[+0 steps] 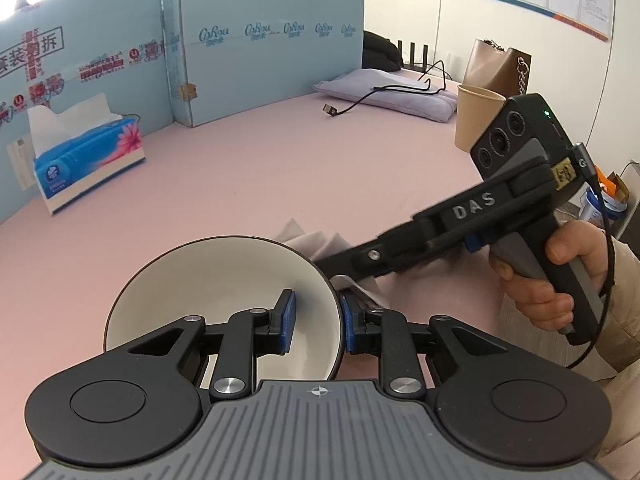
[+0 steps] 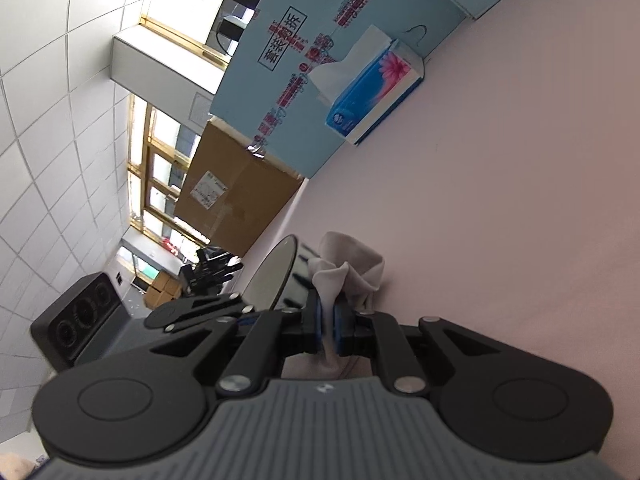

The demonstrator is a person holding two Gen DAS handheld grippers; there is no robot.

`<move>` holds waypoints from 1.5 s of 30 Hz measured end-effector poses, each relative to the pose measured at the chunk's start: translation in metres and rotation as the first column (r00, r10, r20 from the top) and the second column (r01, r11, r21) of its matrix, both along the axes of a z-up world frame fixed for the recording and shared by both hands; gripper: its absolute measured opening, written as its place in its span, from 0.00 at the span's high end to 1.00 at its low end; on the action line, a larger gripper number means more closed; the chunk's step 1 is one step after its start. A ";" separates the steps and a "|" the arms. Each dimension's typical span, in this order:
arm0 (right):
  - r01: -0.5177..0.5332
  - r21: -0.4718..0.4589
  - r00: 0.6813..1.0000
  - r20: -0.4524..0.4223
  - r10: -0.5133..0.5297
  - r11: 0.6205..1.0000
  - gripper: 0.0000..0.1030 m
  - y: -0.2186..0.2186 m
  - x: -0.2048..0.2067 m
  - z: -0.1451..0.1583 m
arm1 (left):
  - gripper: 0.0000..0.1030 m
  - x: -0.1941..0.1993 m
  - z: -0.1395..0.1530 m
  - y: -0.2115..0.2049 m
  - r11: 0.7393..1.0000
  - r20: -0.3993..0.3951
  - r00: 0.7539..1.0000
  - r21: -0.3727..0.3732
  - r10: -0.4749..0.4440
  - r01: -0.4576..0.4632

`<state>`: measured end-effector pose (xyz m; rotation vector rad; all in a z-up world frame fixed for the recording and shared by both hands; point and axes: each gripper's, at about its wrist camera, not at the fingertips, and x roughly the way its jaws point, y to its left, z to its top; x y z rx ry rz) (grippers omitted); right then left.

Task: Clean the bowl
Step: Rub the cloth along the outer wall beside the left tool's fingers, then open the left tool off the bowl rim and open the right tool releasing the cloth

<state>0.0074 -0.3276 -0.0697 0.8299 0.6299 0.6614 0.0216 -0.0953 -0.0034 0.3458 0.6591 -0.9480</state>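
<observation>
Pink tabletop (image 1: 240, 168); white, dark-rimmed bowl (image 1: 192, 292)

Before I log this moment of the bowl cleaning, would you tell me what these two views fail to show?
- Left wrist view: bowl near side, hidden behind the left gripper.
- Left wrist view: right gripper tips and most of the cloth, behind the bowl rim.
- Right wrist view: bowl inside, seen edge-on.
</observation>
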 end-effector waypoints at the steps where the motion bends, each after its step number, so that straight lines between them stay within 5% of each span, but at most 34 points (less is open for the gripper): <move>1: -0.004 0.016 1.000 -0.002 0.004 1.000 0.89 -0.001 -0.001 -0.001 | 0.71 -0.001 0.000 0.001 1.000 -0.001 1.000 -0.004 -0.002 0.002; 11: -0.044 0.238 0.999 -0.021 0.050 0.970 0.89 -0.013 -0.001 -0.005 | 0.68 -0.001 0.002 0.016 0.997 -0.014 1.000 -0.078 0.022 -0.023; 19: -0.086 0.344 0.996 0.024 0.083 0.935 0.89 -0.016 0.003 0.007 | 0.41 -0.004 0.014 0.036 0.978 -0.015 1.000 -0.206 0.026 -0.028; 24: -0.058 0.299 0.997 0.069 0.039 0.952 0.89 -0.025 0.008 0.028 | 0.24 -0.008 0.028 0.063 0.933 -0.023 0.999 -0.358 0.036 -0.042; 27: 0.002 0.210 0.995 0.093 -0.022 0.978 0.89 -0.032 0.013 0.043 | 0.19 -0.011 0.042 0.087 0.875 -0.024 0.996 -0.475 0.091 -0.091; 32: 0.075 0.054 0.989 0.122 -0.081 0.996 0.89 -0.028 0.022 0.057 | 0.14 -0.009 0.050 0.112 0.824 -0.030 0.978 -0.534 0.205 -0.189; 38: 0.145 -0.136 0.982 0.143 -0.125 0.980 0.88 -0.011 0.033 0.061 | 0.12 0.005 0.045 0.139 0.738 -0.094 0.893 -0.529 0.439 -0.419; 41: 0.213 -0.317 0.969 0.190 -0.158 0.924 0.88 0.005 0.033 0.065 | 0.08 0.010 0.040 0.146 0.674 -0.084 0.799 -0.488 0.596 -0.554; 45: 0.265 -0.471 0.957 0.235 -0.169 0.841 0.88 0.018 0.032 0.064 | 0.05 0.019 0.032 0.153 0.623 -0.085 0.707 -0.409 0.702 -0.667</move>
